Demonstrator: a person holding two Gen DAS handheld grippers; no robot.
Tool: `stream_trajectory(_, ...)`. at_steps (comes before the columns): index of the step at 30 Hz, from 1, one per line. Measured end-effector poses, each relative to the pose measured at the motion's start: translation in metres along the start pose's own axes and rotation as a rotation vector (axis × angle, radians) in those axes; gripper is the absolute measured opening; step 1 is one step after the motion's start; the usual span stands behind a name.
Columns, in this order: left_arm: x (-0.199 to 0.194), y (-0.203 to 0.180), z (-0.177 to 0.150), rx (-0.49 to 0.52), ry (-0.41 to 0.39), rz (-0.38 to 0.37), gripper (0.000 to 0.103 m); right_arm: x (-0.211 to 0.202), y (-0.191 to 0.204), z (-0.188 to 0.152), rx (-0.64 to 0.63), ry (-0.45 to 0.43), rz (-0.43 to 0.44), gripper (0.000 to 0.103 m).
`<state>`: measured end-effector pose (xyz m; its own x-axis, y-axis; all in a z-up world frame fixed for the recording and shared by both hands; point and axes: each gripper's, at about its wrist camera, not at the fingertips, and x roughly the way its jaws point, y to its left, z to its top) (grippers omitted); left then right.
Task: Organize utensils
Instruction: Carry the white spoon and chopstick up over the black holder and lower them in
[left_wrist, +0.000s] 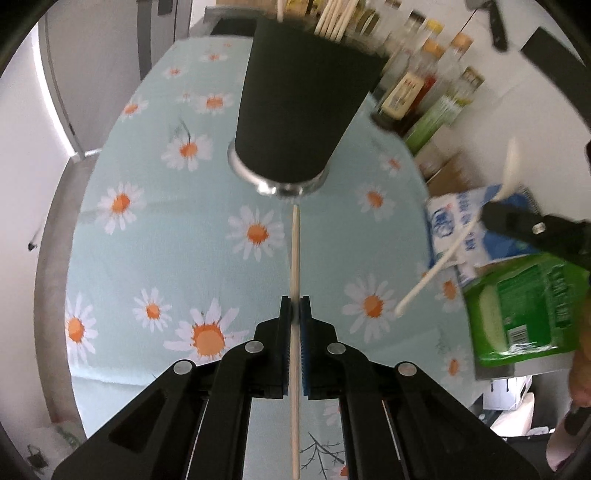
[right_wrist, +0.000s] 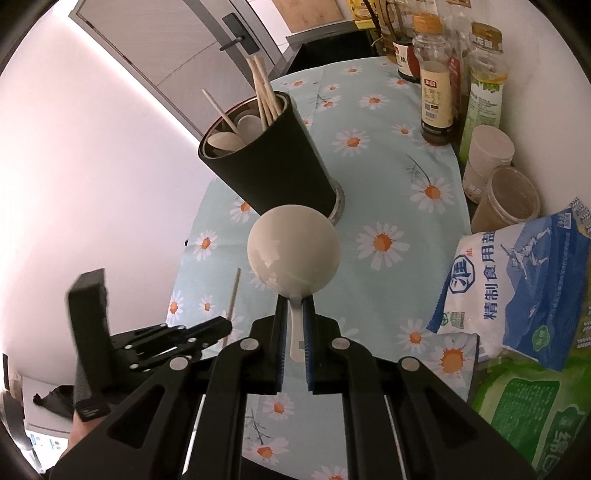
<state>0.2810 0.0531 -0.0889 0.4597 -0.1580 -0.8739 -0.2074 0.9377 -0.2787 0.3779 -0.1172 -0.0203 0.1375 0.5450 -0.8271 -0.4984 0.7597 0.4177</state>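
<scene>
A black utensil holder (left_wrist: 299, 110) with a steel base stands on the daisy tablecloth (left_wrist: 147, 236); in the right wrist view the holder (right_wrist: 273, 162) holds several chopsticks and white spoons. My left gripper (left_wrist: 294, 306) is shut on a single wooden chopstick (left_wrist: 295, 251) that points at the holder's base. My right gripper (right_wrist: 294, 306) is shut on the handle of a white spoon (right_wrist: 293, 251), bowl forward, just in front of the holder. The right gripper with its spoon also shows in the left wrist view (left_wrist: 491, 210). The left gripper shows in the right wrist view (right_wrist: 221, 326).
Sauce and oil bottles (right_wrist: 437, 92) stand along the far right wall. Two lidded plastic tubs (right_wrist: 506, 199), a blue-white salt bag (right_wrist: 524, 291) and a green bag (right_wrist: 532, 413) lie at the right table edge. A door (right_wrist: 166, 48) is behind.
</scene>
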Motion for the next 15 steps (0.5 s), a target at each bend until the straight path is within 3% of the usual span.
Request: stream_trajectory(15,-0.061,0.023,0.035,0.055,-0.201,-0.155,0.003,-0.006,0.050,0.014,-0.009,-0.067,-0.049,0.009)
